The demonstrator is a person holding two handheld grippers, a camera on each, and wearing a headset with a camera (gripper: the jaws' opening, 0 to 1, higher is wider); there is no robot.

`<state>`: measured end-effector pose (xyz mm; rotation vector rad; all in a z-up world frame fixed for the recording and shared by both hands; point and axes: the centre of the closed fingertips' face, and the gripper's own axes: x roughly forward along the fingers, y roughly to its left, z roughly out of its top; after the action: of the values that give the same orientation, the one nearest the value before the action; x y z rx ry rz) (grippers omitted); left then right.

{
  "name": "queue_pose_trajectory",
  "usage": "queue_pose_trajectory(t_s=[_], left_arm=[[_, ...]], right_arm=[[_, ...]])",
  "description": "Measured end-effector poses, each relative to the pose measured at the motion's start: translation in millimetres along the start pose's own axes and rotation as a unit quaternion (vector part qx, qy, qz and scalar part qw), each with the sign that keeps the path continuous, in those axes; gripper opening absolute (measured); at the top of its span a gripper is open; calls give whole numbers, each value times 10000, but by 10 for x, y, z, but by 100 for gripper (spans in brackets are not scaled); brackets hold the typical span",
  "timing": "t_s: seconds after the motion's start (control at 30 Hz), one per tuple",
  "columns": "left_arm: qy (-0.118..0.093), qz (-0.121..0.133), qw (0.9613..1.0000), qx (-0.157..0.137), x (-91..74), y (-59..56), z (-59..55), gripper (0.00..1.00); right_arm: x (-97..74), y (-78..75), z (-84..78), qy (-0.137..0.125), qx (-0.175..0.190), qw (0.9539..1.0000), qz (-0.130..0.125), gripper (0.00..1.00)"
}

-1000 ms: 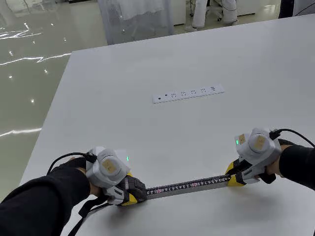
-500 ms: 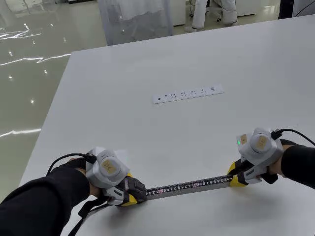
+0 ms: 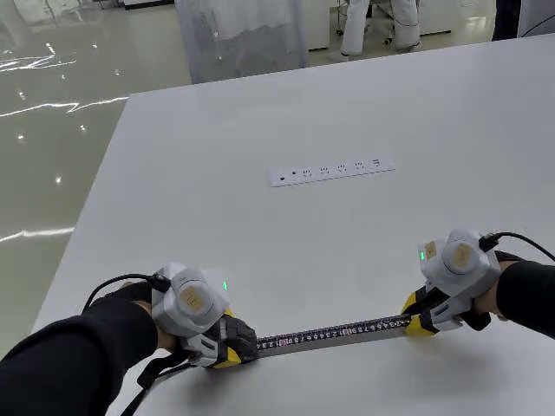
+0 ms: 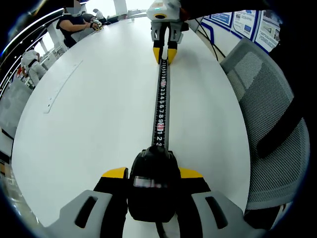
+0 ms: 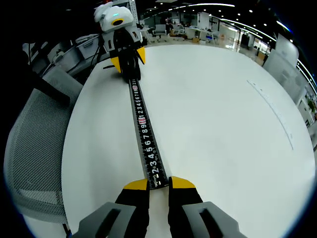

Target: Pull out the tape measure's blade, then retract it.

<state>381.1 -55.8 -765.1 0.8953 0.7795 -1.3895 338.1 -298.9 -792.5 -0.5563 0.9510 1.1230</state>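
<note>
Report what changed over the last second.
The right gripper, shut on the tip of the blade, edged slightly right, drawing a little more of it out of the case. The left gripper stayed clamped on the case; the power strip did not move.

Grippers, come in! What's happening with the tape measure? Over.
Left gripper shut on tape case. Right gripper shut on blade. Blade stretched between them. Nothing blocking.

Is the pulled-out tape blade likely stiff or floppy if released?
The dark numbered metal blade runs straight between the left gripper and right gripper, so likely stiff while taut. Released at its tip, it would probably whip back into the black tape measure case.
</note>
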Motion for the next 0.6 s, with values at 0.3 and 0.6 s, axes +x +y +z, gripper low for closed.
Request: queue_pose_trajectory(t_s=[0.3, 0.6], left_arm=[[-14, -70, 10000, 62, 9, -19, 35, 32], [74, -96, 9998, 142, 14, -13, 27, 33]], right_arm=[[1, 13, -2, 226, -272, 9994, 40, 10], [8, 15, -3, 430, -623, 9971, 64, 10]])
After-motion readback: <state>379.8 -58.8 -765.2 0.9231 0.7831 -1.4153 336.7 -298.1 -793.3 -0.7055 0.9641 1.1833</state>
